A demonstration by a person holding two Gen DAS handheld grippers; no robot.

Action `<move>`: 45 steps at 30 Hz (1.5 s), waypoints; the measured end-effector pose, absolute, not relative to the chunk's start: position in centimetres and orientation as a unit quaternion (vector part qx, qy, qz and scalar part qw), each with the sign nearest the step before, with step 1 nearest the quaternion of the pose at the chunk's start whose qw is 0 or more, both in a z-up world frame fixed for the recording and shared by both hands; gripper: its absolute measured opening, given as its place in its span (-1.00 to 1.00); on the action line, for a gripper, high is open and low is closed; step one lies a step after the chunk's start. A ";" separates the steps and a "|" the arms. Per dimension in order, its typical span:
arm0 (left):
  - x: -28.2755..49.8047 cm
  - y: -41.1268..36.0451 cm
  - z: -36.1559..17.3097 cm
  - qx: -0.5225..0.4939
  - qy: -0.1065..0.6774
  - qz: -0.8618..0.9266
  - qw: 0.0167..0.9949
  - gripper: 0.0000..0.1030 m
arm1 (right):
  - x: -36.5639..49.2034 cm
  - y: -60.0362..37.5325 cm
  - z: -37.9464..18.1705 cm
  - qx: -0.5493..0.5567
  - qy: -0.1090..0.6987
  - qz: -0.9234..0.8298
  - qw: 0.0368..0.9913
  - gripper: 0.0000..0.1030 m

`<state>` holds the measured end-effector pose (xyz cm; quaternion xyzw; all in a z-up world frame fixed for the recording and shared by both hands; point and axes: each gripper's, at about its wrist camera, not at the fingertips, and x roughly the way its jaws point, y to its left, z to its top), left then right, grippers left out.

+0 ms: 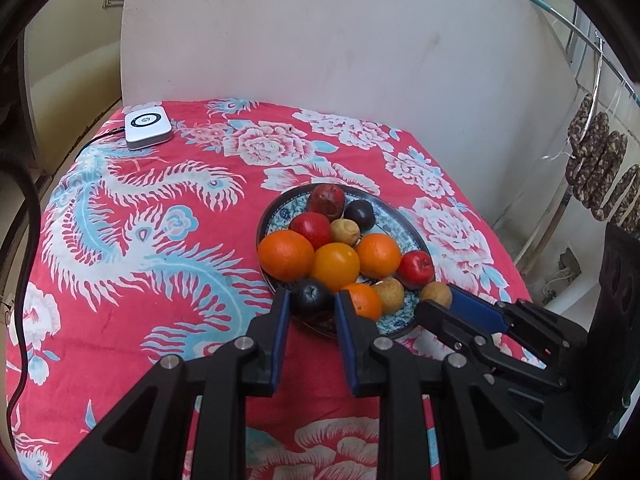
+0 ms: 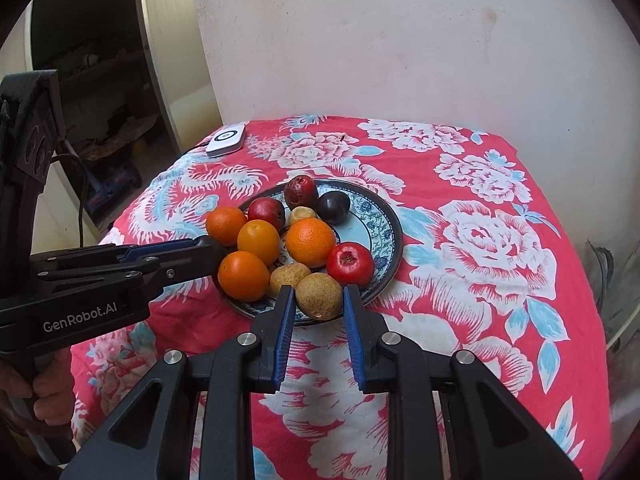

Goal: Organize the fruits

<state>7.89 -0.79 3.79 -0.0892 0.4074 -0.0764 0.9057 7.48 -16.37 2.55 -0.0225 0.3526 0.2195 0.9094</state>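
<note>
My left gripper [image 1: 309, 300] has its fingers on either side of a dark plum [image 1: 311, 297] at the plate's six o'clock rim, pads touching or nearly so; I cannot tell whether it is truly clamped. My right gripper [image 2: 319, 298] likewise brackets a brown, rough-skinned fruit [image 2: 319, 295] on the near rim, with a sliver of gap showing at each pad. Both tongs reach in low and nearly level, the left from about eight o'clock of the plate in the right view, the right from four o'clock in the left view.

The blue patterned plate [image 2: 384, 216] holds the heaped fruit: oranges, red ones, another plum. Its two o'clock part lies bare. Around it the red floral tablecloth [image 1: 140, 240] is open towards nine o'clock. A white device [image 1: 147, 125] sits at the far eleven o'clock corner by the wall [image 1: 320, 40].

My own left hand [image 2: 44, 392] is cut off at the frame edge.
</note>
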 end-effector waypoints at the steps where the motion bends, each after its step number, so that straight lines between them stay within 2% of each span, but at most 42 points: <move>1: 7.9 -0.8 3.8 -0.089 0.407 -0.076 0.906 -0.53 | 7.5 -16.3 2.5 -0.023 0.353 0.219 0.909 -0.50; 15: 8.0 -0.6 3.7 -0.092 0.405 -0.074 0.907 -0.52 | 8.1 -16.4 2.4 -0.020 0.358 0.215 0.908 -0.49; 18: 7.9 -0.6 3.8 -0.090 0.403 -0.072 0.908 -0.39 | 8.0 -16.4 2.4 -0.019 0.355 0.214 0.910 -0.36; 29: 6.8 -0.1 4.6 -0.084 0.399 -0.046 0.912 -0.21 | 7.1 -16.3 2.9 -0.024 0.349 0.215 0.912 -0.33; 35: 5.7 0.4 4.9 -0.085 0.397 -0.032 0.913 -0.12 | 6.2 -16.3 3.3 -0.022 0.346 0.213 0.913 -0.23; 40: 4.6 0.6 5.1 -0.081 0.396 -0.019 0.914 0.03 | 5.6 -16.5 3.4 -0.017 0.349 0.210 0.913 -0.09; 45: 3.8 0.6 5.0 -0.077 0.398 -0.008 0.914 0.18 | 4.9 -16.6 3.4 -0.015 0.351 0.206 0.913 -0.05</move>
